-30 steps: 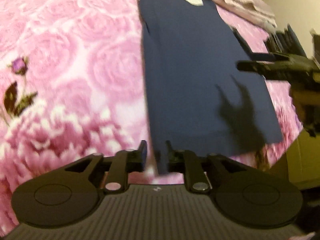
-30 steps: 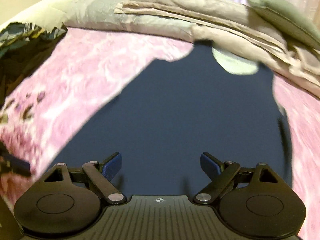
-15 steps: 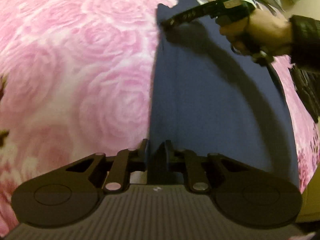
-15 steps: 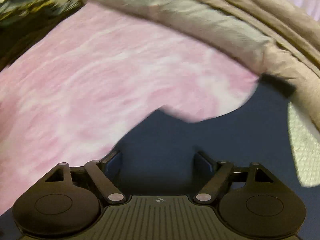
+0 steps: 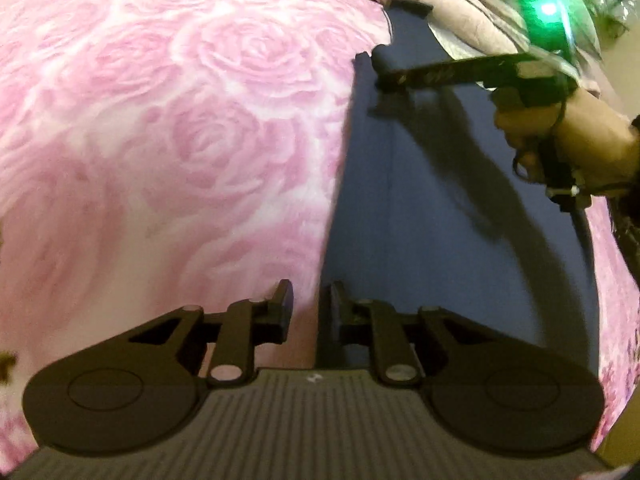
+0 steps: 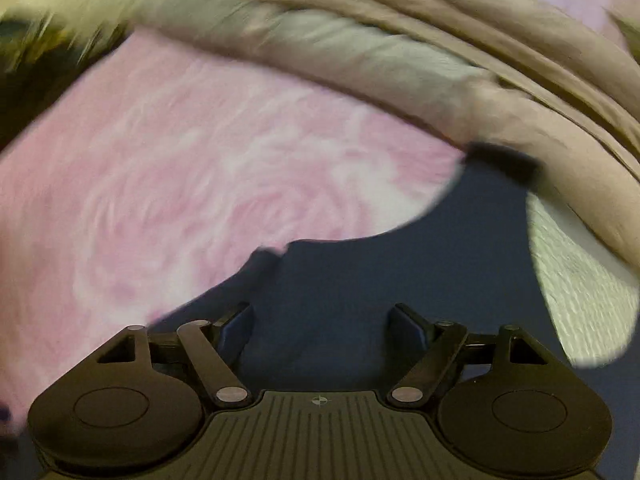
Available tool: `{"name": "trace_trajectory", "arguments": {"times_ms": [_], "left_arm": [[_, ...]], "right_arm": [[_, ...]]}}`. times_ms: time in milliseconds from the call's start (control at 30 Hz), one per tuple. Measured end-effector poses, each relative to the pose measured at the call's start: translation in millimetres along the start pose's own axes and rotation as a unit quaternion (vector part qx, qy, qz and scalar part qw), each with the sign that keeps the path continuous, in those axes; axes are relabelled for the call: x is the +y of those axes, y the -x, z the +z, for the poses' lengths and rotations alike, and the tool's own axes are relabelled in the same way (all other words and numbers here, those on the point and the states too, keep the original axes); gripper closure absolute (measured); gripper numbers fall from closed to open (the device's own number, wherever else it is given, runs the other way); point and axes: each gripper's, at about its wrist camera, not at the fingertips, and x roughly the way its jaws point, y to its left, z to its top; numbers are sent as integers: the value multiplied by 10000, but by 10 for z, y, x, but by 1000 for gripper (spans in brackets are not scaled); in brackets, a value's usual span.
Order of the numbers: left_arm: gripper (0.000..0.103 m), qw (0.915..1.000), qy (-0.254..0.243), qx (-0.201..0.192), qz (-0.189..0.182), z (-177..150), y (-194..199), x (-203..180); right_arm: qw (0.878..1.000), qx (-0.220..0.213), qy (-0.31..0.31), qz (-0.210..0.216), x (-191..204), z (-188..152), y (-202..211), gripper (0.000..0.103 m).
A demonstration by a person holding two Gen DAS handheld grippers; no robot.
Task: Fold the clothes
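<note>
A navy sleeveless garment (image 5: 440, 200) lies flat on the pink rose bedspread (image 5: 160, 120). My left gripper (image 5: 311, 308) sits at the garment's left edge. Its jaws are nearly together and the edge runs into the narrow gap along the right finger. My right gripper (image 6: 320, 328) is open wide just above the navy cloth (image 6: 360, 280), below the curved armhole. In the left wrist view the right gripper (image 5: 380, 68) reaches to that armhole, held by a hand (image 5: 560, 136). A pale patch (image 6: 580, 280) shows at the neck.
Folded beige and grey bedding (image 6: 360, 60) is piled along the far side, touching the garment's top. A dark patterned cloth (image 6: 24, 52) lies at the upper left. A green light (image 5: 548, 12) glows on the right tool. The bed's edge (image 5: 616, 420) is at the lower right.
My right gripper swung from the garment's middle to its left armhole and then stayed there. My left gripper moved up along the garment's left edge, its jaws a little narrower.
</note>
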Motion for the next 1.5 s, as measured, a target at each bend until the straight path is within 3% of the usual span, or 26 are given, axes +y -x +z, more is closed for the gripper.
{"name": "trace_trajectory", "arguments": {"times_ms": [67, 133, 333, 433, 533, 733, 833, 967, 1100, 1167, 1267, 1333, 1500], "left_arm": [[100, 9999, -134, -13, 77, 11, -13, -20], [103, 9998, -103, -31, 168, -6, -1, 20], [103, 9995, 176, -82, 265, -23, 156, 107], [103, 9997, 46, -181, 143, 50, 242, 42], [103, 9993, -299, -242, 27, 183, 228, -96], [103, 9947, -957, -205, -302, 473, -12, -462], [102, 9894, -1354, -131, -503, 585, -158, -709], [100, 9775, -1963, -8, -768, 674, -329, -1100], [100, 9650, -2428, 159, -982, 690, -516, -1436], [100, 9593, -2613, 256, -1043, 683, -639, -1566], [99, 9506, -2893, 397, -1056, 660, -847, -1707], [99, 9463, -3029, 416, -1048, 665, -932, -1753], [96, 9437, -3135, 369, -993, 796, -955, -1698]], "right_arm": [[9997, -41, 204, 83, 40, 59, -121, 25], [9992, -193, -102, 347, -35, 186, -207, 25], [9944, -638, -844, 79, -265, 93, 200, 25], [9933, -298, -1106, -164, -490, -263, 314, 25], [9831, -72, -1782, -418, -851, -636, 490, 25], [9652, 93, -2373, -1093, -1386, -1258, 973, 25], [9593, 106, -2484, -1337, -1632, -1592, 1212, 25], [9366, 83, -3082, -1667, -1918, -1974, 1481, 25], [9266, -172, -3253, -1877, -1732, -2022, 1847, 24], [9281, -316, -3338, -1618, -1533, -2047, 1959, 25], [9448, -197, -3060, -1152, -1212, -2099, 1910, 24], [9555, 50, -2662, -1269, -1154, -2220, 1824, 25], [9186, 91, -3427, -1964, -1604, -2683, 1993, 25]]}}
